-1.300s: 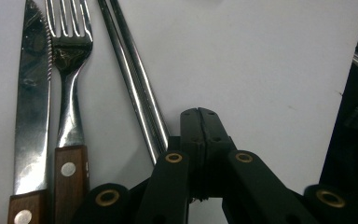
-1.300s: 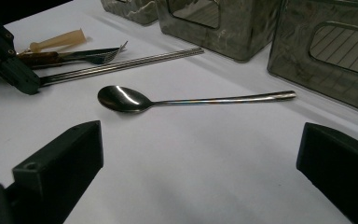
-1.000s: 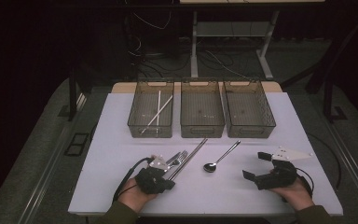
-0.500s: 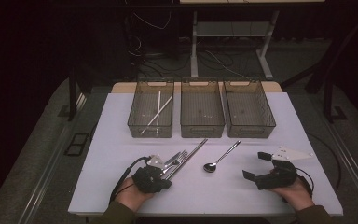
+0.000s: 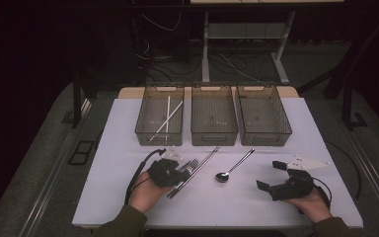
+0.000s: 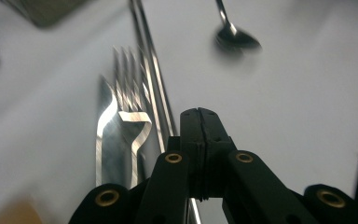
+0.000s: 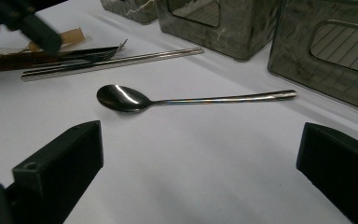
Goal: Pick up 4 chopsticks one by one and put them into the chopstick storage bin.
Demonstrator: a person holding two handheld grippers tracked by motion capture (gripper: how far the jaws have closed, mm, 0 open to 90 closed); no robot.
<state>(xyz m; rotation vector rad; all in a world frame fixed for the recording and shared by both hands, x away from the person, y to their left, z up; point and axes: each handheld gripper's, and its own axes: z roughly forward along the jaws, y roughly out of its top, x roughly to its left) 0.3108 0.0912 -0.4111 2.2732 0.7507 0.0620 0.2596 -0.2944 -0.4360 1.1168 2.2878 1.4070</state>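
Metal chopsticks in left bin

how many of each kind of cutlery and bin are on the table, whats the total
bins: 3
chopsticks on the table: 2
chopsticks in the left bin: 2
spoon: 1
forks: at least 1, blurred
total: at least 9

In the left gripper view the fork is smeared by motion blur, its handle cut off at the bottom edge behind the closed black jaws, and whether those jaws pinch anything cannot be told. The spoon there loses its handle at the top edge. In the high view the left gripper covers the fork's handle.
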